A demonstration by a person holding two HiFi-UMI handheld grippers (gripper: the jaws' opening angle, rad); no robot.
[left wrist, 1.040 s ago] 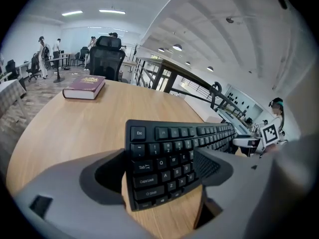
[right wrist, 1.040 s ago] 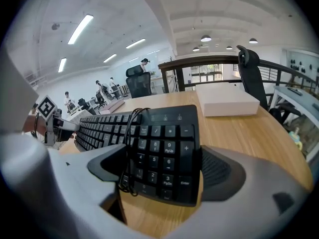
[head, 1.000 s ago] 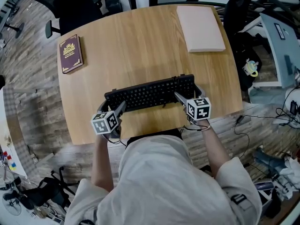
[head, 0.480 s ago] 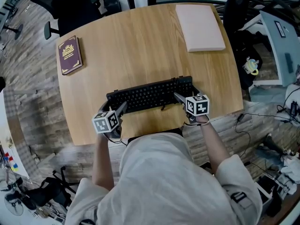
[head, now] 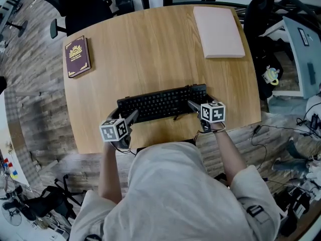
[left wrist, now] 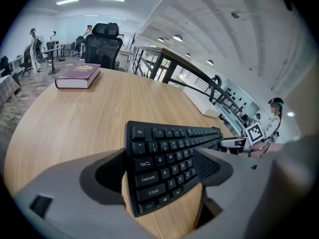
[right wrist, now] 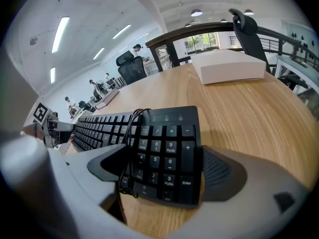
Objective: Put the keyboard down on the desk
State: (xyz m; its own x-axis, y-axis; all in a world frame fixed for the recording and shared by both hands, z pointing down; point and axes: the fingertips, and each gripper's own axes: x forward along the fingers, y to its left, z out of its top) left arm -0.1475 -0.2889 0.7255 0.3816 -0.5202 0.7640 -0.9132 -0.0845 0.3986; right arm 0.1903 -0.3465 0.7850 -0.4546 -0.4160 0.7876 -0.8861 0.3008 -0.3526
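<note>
A black keyboard (head: 160,103) lies across the near part of the wooden desk (head: 150,49), level and close to the front edge. I cannot tell whether it touches the wood. My left gripper (head: 129,118) is shut on its left end, with the jaws on either side of the Tab and Caps Lock keys (left wrist: 149,171). My right gripper (head: 194,107) is shut on the number-pad end (right wrist: 167,148). A thin black cable (right wrist: 130,148) loops over the keys beside the number pad.
A maroon book (head: 77,57) lies at the desk's far left. A pale pink flat box (head: 218,24) sits at the far right corner. Black office chairs (head: 75,4) stand beyond the desk. Cables and clutter (head: 296,134) cover the floor to the right.
The keyboard appears slightly smaller and lower towards the desk than a second ago. Both grippers remain on its ends.
</note>
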